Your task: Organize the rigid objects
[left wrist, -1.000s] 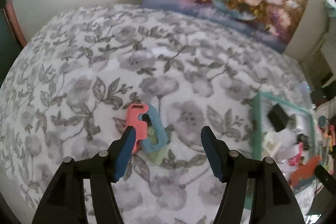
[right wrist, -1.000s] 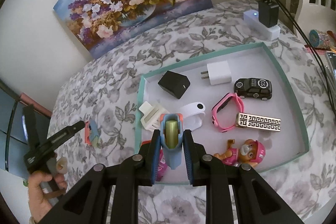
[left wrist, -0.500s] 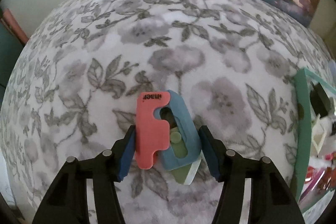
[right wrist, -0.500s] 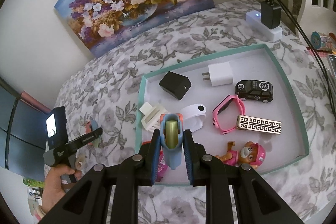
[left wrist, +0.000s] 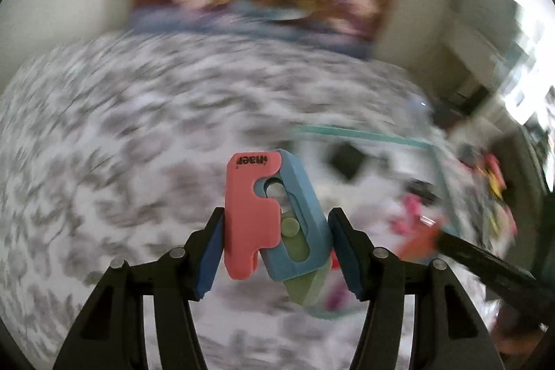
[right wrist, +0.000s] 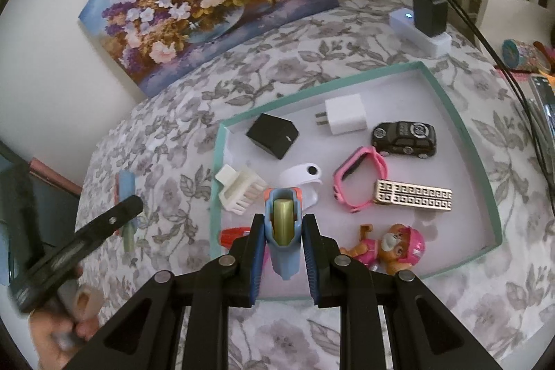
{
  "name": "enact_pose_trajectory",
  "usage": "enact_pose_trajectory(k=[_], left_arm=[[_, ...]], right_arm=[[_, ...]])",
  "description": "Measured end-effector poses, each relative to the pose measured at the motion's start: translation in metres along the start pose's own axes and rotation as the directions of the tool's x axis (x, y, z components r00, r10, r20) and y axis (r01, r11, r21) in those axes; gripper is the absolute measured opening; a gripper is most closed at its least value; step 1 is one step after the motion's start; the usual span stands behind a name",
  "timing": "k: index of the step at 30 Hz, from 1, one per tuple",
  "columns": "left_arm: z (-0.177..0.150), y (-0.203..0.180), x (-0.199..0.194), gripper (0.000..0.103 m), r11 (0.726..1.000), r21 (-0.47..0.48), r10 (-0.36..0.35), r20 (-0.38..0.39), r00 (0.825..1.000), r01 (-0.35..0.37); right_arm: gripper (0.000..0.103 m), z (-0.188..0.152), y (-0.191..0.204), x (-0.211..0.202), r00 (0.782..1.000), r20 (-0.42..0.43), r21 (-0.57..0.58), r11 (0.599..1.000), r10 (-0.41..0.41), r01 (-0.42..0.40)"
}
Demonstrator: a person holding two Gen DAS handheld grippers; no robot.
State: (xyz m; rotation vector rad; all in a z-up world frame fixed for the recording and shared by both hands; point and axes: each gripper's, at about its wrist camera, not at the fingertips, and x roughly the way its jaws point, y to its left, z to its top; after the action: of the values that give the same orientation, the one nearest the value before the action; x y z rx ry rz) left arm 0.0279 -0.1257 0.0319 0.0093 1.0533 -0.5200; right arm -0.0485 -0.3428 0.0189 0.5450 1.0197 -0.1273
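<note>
My left gripper [left wrist: 275, 245] is shut on a pink, blue and green plastic toy cutter [left wrist: 274, 217] and holds it above the floral cloth; the background is motion-blurred. The same cutter [right wrist: 125, 196] and left gripper show at the left of the right wrist view. My right gripper [right wrist: 281, 241] is shut on a second blue cutter with a green blade [right wrist: 282, 224], held over the near left part of the teal-rimmed tray [right wrist: 461, 127].
In the tray lie a black cube [right wrist: 273, 134], white charger [right wrist: 345, 118], black toy car [right wrist: 404, 138], pink watch [right wrist: 360, 184], gold clip [right wrist: 412, 200], white comb clip [right wrist: 239, 193], white band [right wrist: 301, 177] and pup toy [right wrist: 388, 247]. A power strip [right wrist: 421, 33] stands behind.
My left gripper has closed on the pink and blue cutter, lifted it off the cloth and swung right toward the tray. My right gripper has stayed still with its cutter.
</note>
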Motion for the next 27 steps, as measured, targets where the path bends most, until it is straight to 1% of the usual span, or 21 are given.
enact_pose_trajectory(k=[2, 4, 5, 8, 11, 13, 15, 16, 18, 21, 22, 23, 25, 26, 27], left_arm=[[-0.005, -0.031, 0.002, 0.061, 0.996, 0.065, -0.055, -0.015, 0.998, 0.056], [-0.007, -0.045, 0.007, 0.061, 0.99, 0.088, -0.103, -0.043, 0.994, 0.107], [-0.008, -0.05, 0.013, 0.061, 0.989, 0.096, -0.108, -0.055, 0.993, 0.113], [-0.01, -0.057, 0.024, 0.061, 0.989, 0.121, -0.072, -0.076, 0.994, 0.081], [-0.013, -0.056, 0.034, 0.061, 0.989, 0.097, -0.1, -0.103, 0.99, 0.11], [-0.016, -0.054, 0.039, 0.062, 0.99, 0.08, -0.11, -0.104, 0.988, 0.118], [-0.018, -0.051, 0.042, 0.07, 0.991, 0.06, -0.112, -0.112, 0.987, 0.119], [-0.02, -0.047, 0.042, 0.077, 0.992, 0.049, -0.113, -0.109, 0.988, 0.119], [-0.021, -0.043, 0.04, 0.078, 0.993, 0.033, -0.106, -0.102, 0.989, 0.109], [-0.022, -0.03, 0.031, 0.08, 0.997, -0.014, -0.07, -0.066, 0.995, 0.07], [-0.024, -0.025, 0.027, 0.085, 0.999, -0.029, -0.04, -0.054, 0.998, 0.039], [-0.025, -0.019, 0.022, 0.089, 0.999, -0.036, 0.004, -0.04, 0.999, -0.006], [-0.03, -0.011, 0.013, 0.094, 0.995, -0.04, 0.093, -0.009, 0.996, -0.093], [-0.032, -0.007, 0.01, 0.097, 0.991, -0.042, 0.127, -0.001, 0.992, -0.127], [-0.034, -0.003, 0.006, 0.098, 0.985, -0.046, 0.165, 0.006, 0.986, -0.164]], right_arm=[[0.023, -0.001, -0.006, -0.001, 1.0, 0.0, 0.016, 1.0, -0.006, 0.006], [0.023, -0.001, -0.014, -0.002, 1.0, 0.004, 0.035, 0.999, -0.022, 0.022], [0.023, -0.001, -0.017, -0.003, 1.0, 0.004, 0.041, 0.999, -0.025, 0.024], [0.023, -0.002, -0.026, -0.002, 0.999, -0.003, 0.06, 0.997, -0.04, 0.04], [0.023, -0.002, -0.031, 0.002, 0.999, -0.014, 0.074, 0.996, -0.039, 0.04], [0.023, -0.002, -0.032, 0.005, 0.999, -0.021, 0.074, 0.996, -0.047, 0.048], [0.024, -0.003, -0.032, 0.006, 0.999, -0.027, 0.074, 0.996, -0.047, 0.049], [0.025, -0.004, -0.032, 0.007, 0.999, -0.025, 0.076, 0.996, -0.043, 0.045], [0.026, -0.004, -0.031, 0.006, 0.999, -0.022, 0.071, 0.997, -0.038, 0.04], [0.025, -0.006, -0.026, 0.005, 0.998, -0.01, 0.045, 0.997, -0.064, 0.064], [0.025, -0.008, -0.024, 0.004, 0.997, -0.008, 0.037, 0.997, -0.071, 0.071], [0.028, -0.009, -0.023, 0.004, 0.997, -0.006, 0.031, 0.997, -0.077, 0.077], [0.038, -0.014, -0.019, 0.004, 0.996, -0.009, 0.013, 0.996, -0.094, 0.094], [0.049, -0.017, -0.017, 0.005, 0.995, -0.013, 0.004, 0.995, -0.1, 0.1], [0.056, -0.02, -0.014, 0.005, 0.995, -0.016, -0.006, 0.995, -0.103, 0.103]])
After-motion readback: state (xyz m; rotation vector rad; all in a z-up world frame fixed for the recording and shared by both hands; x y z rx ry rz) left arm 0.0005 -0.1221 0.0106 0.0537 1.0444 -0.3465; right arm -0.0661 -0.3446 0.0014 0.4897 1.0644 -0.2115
